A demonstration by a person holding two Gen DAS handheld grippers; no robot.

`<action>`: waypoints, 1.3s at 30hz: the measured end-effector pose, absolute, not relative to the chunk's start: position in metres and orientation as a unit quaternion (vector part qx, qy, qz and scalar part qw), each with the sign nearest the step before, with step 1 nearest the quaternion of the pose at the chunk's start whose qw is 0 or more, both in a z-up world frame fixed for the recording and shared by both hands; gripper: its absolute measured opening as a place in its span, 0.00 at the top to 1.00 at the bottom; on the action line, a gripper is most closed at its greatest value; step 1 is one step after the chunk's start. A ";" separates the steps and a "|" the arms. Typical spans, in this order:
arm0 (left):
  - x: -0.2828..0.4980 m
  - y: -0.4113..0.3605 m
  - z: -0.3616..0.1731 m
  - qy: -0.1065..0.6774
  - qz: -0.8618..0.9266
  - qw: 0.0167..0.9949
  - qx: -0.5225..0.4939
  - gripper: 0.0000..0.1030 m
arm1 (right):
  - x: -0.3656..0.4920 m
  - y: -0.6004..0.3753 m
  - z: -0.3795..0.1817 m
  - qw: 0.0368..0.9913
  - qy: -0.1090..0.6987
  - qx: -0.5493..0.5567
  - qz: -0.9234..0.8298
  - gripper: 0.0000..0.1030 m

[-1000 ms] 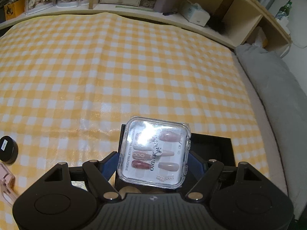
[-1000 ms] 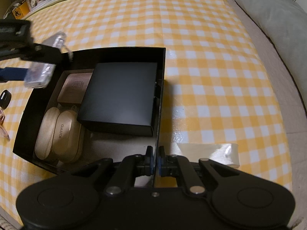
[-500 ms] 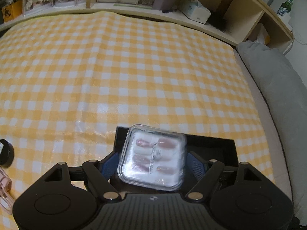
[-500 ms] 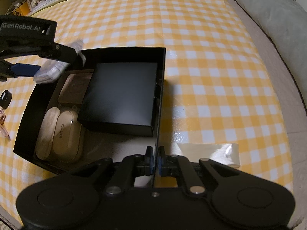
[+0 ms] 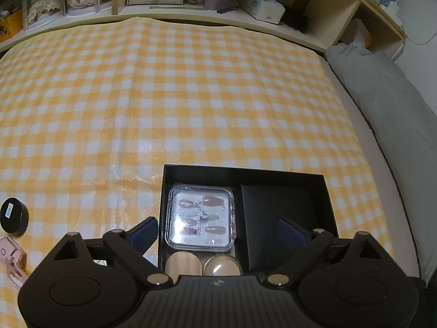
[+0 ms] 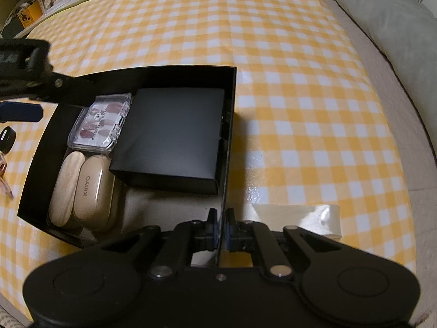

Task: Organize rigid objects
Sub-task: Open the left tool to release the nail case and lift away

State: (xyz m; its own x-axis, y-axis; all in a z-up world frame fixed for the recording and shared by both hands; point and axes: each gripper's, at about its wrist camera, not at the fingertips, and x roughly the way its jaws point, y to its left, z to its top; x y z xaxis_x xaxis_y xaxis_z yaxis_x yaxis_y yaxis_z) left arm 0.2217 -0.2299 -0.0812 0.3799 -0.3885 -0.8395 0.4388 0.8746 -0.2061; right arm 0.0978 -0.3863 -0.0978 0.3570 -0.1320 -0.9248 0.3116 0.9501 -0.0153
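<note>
The left gripper (image 5: 218, 235) is spreading wide, its pads clear of the nail case (image 5: 201, 220) lying in the black tray's (image 6: 230, 104) far left corner. The right gripper (image 6: 221, 225) pinches the tray's right wall

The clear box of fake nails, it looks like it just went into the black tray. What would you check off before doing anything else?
1. Nail box lies inside the black tray, flat, on top of something beige: ok.
2. Left gripper has let go: ok, its jaws are opening and the pads stand clear on both sides of the nail box.
3. Right gripper steadies the tray: ok, shut on the tray's right wall.
4. Room left in the tray: ok, a bare patch shows in front of the black box.
5. Things left outside: not ok, a round black tin and a pink item lie on the checked cloth.
</note>
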 end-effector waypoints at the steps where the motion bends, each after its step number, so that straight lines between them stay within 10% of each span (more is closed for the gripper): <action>1: 0.219 -0.229 -0.081 0.498 -0.249 0.830 0.026 0.03 | 0.098 -0.386 -0.097 0.819 0.551 0.082 -0.135 0.94; 39: 0.159 -0.116 -0.045 0.413 -0.271 0.865 0.088 0.00 | 0.092 -0.385 -0.089 0.826 0.539 0.088 -0.141 0.94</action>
State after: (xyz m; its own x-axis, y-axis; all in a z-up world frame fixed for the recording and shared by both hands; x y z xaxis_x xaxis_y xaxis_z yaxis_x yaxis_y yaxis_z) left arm 0.1590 -0.1155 -0.0446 0.5120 -0.3959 -0.7623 0.5421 0.8373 -0.0709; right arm 0.0917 -0.3851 -0.0894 0.3798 -0.1375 -0.9148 0.3274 0.9449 -0.0061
